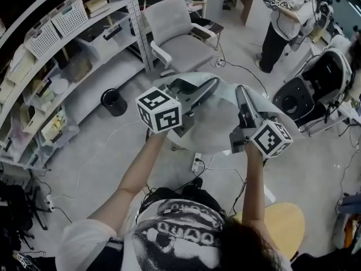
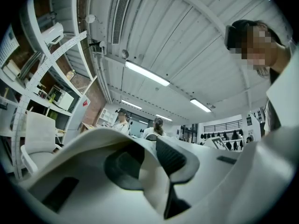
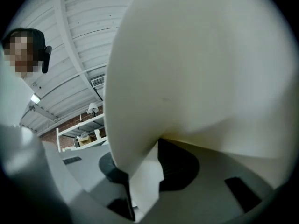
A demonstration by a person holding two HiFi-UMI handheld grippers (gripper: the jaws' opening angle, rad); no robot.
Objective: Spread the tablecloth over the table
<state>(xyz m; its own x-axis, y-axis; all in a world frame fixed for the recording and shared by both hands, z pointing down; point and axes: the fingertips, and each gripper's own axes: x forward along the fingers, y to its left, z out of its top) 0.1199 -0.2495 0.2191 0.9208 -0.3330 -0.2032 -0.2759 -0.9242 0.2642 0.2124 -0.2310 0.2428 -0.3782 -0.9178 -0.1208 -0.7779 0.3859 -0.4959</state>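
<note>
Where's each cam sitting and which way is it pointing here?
Head view: on the person's head, looking steeply down at the floor; shows both forearms, left gripper, right gripper, the tablecloth held between them.
Left gripper view: on that gripper, aimed up at the ceiling; its jaws pinch the tablecloth.
Right gripper view: on that gripper, aimed up too; billowing tablecloth fills most of it.
Shared: both gripper views show ceiling and clamped tablecloth.

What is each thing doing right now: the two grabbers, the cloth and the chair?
left gripper: shut on a fold of the tablecloth.
right gripper: shut on the tablecloth too.
tablecloth: bunched, held up in the air between both grippers, not spread yet.
office chair: empty, nobody sitting on it.
</note>
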